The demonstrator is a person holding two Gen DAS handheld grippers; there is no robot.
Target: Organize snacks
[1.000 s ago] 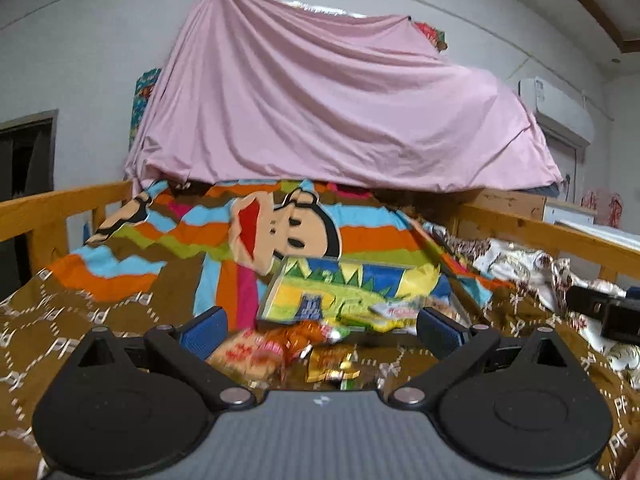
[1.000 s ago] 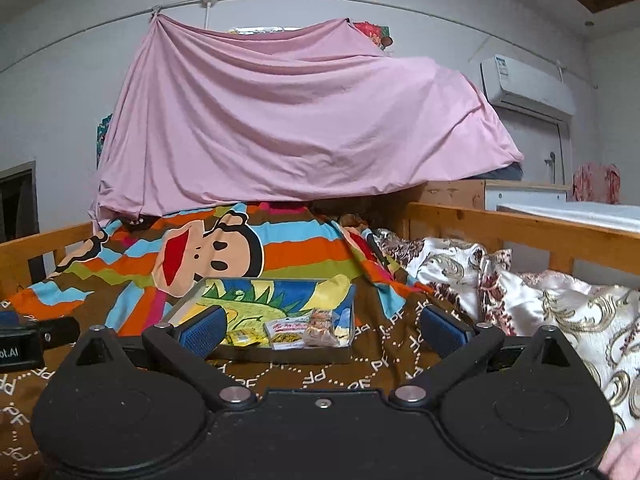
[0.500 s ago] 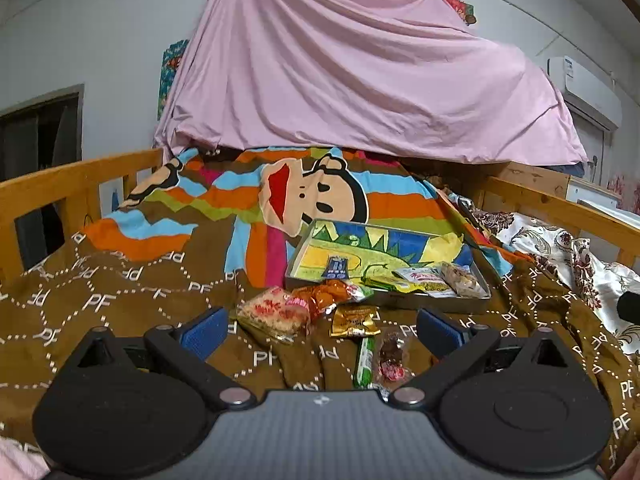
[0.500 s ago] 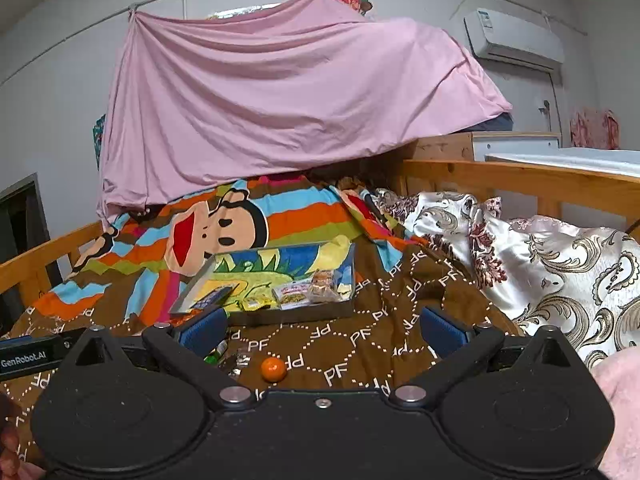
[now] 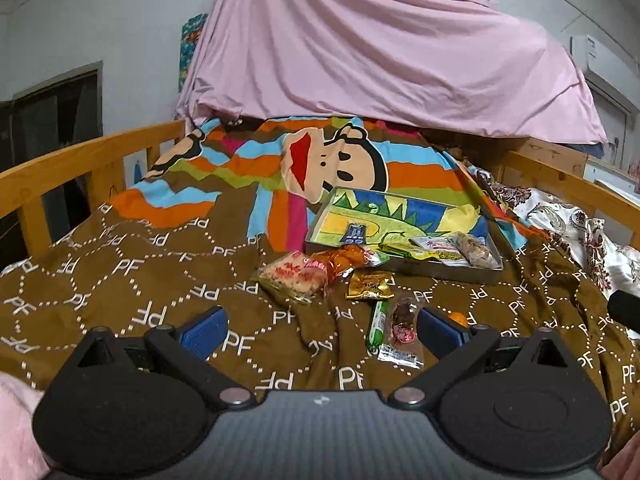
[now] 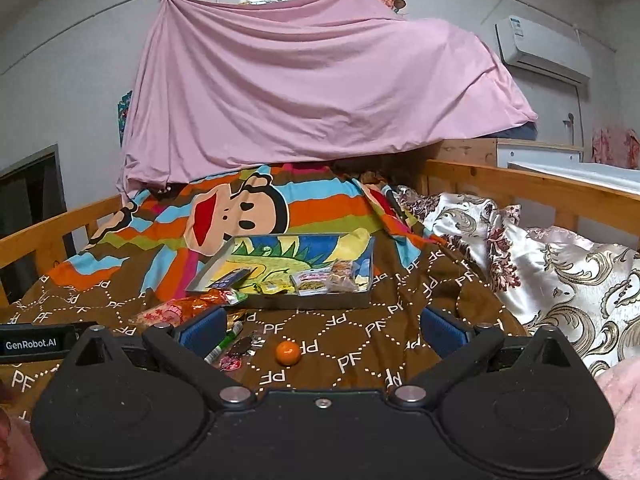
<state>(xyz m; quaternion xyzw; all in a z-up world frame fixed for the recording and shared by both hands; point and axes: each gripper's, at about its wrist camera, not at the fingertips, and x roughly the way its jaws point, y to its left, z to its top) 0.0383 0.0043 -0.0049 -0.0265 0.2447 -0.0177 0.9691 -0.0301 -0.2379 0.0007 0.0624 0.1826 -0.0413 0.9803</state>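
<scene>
A shallow tray [image 5: 472,273] with a colourful drawing lies on the brown bedspread and holds several snack packets [image 5: 436,249]. It also shows in the right wrist view [image 6: 304,302]. In front of it lie loose snacks: a rice cracker pack [image 5: 291,276], an orange pack [image 5: 340,260], a gold packet [image 5: 370,285], a green stick [image 5: 377,324] and a clear red-printed packet [image 5: 402,334]. A small orange [image 6: 288,353] lies apart. My left gripper [image 5: 320,330] is open and empty above the loose snacks. My right gripper [image 6: 320,326] is open and empty above the orange.
Wooden bed rails [image 5: 80,160] run along both sides. A pink sheet [image 6: 312,92] hangs at the back. A floral satin quilt [image 6: 560,276] is bunched on the right. The left gripper's body [image 6: 36,343] shows at the right wrist view's left edge.
Both grippers have tilted downward and drawn back, bringing the loose snacks and the orange into view. Both stay open and empty.
</scene>
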